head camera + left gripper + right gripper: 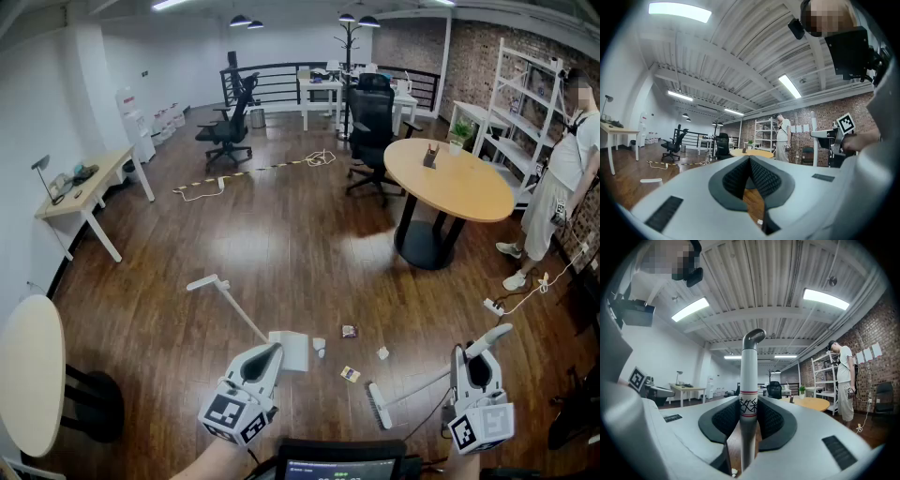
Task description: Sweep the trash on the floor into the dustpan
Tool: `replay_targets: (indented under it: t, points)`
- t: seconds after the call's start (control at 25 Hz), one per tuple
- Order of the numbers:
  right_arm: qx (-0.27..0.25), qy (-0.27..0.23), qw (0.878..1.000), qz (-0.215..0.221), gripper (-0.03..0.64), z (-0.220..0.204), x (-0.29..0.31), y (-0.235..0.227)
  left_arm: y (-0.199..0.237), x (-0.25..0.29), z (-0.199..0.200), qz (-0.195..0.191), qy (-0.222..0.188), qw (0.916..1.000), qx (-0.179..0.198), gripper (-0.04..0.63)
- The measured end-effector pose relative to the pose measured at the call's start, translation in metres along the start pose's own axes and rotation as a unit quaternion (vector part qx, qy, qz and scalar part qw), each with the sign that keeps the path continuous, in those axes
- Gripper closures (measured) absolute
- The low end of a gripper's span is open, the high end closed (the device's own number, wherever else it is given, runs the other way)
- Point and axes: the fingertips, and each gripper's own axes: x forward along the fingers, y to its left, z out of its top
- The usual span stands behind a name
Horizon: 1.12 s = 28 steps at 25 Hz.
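A white dustpan (292, 350) lies on the wooden floor, its long handle (225, 298) reaching back and left. My left gripper (270, 352) hovers just left of the pan and is shut, pads (759, 177) meeting at the tip with nothing between them. My right gripper (468, 354) is shut on the broom handle (749, 376), which stands upright between its pads. The broom's brush head (377, 405) rests on the floor near the front. Several small trash scraps lie between pan and brush: a white one (319, 347), a dark wrapper (350, 331), another white bit (382, 353), a yellowish piece (350, 374).
A round wooden table (469, 192) stands back right, with a person (561, 173) beside white shelves. A power strip and cable (495, 306) lie on the right. Office chairs (370, 127) and a floor cable (246, 173) are farther back. A pale round table (28, 375) is close at left.
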Motion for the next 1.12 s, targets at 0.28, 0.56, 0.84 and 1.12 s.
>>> replay_targets:
  t: [0.28,0.56,0.84,1.12]
  points:
    - [-0.011,-0.009,1.000,-0.012,0.488,0.003,0.032,0.031,0.050,-0.013,-0.007,-0.009,-0.005,0.9999,-0.005,0.586]
    - [-0.027,-0.013,0.999,-0.030,0.488,0.013,0.068,0.082,0.106,-0.037,-0.002,-0.025,-0.002,0.9996,-0.010,0.586]
    - [-0.022,-0.009,0.999,-0.029,0.488,0.004,0.108,0.096,0.137,-0.023,-0.009,-0.038,0.002,0.9991,-0.016,0.586]
    - [-0.001,-0.005,1.000,0.008,0.489,-0.014,0.172,0.094,0.165,0.035,-0.013,-0.029,0.015,0.9994,-0.015,0.586]
